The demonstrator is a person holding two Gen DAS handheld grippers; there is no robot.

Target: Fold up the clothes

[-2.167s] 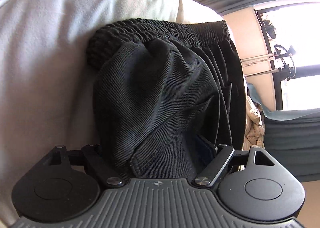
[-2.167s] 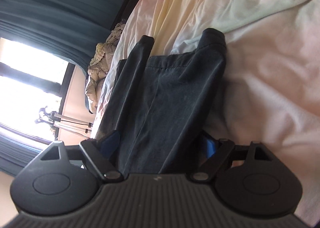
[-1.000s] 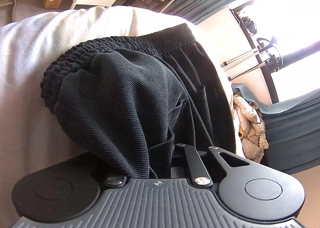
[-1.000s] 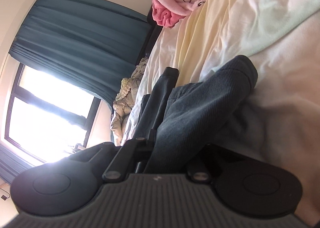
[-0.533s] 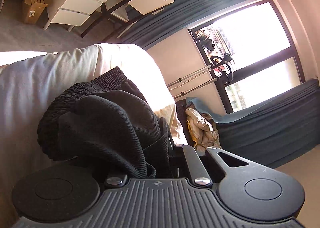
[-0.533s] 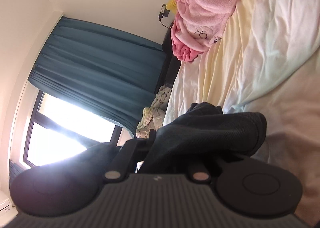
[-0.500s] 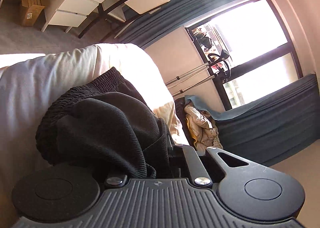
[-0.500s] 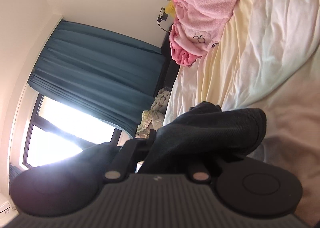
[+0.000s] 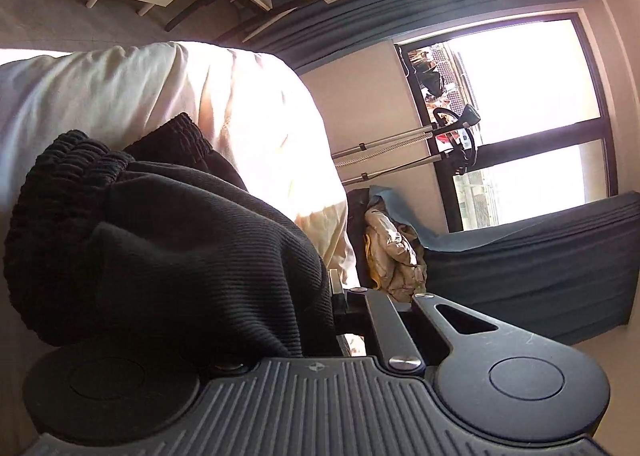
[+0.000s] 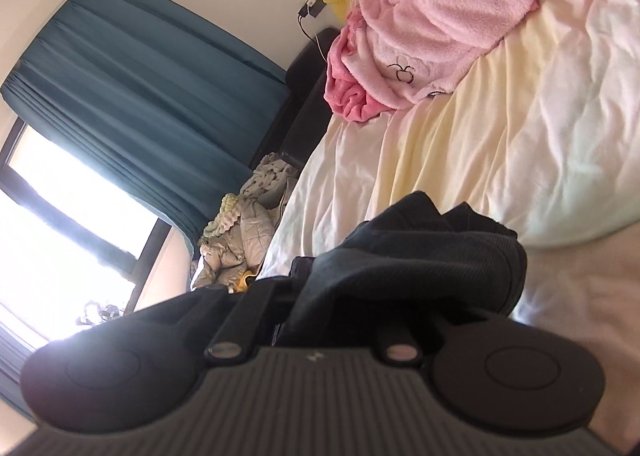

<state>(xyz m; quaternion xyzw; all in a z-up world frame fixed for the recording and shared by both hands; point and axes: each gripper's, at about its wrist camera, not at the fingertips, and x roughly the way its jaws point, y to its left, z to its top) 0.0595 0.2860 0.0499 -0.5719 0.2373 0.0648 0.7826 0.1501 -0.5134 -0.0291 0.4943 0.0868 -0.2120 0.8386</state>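
Both the left gripper (image 9: 320,320) and right gripper (image 10: 320,308) are clamped on the black corduroy trousers (image 9: 180,240), bunched at lower centre above the bed (image 10: 500,128). A fold seems mid-carry; next, lay the held edge flat and aligned.

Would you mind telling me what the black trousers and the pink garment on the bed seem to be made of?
The black trousers look like fine-ribbed corduroy, matte, going by the narrow parallel ridges and the gathered elastic waistband. The pink garment looks like fleece or plush: a fuzzy, napped, non-shiny surface. The exact fibre of either cannot be told.
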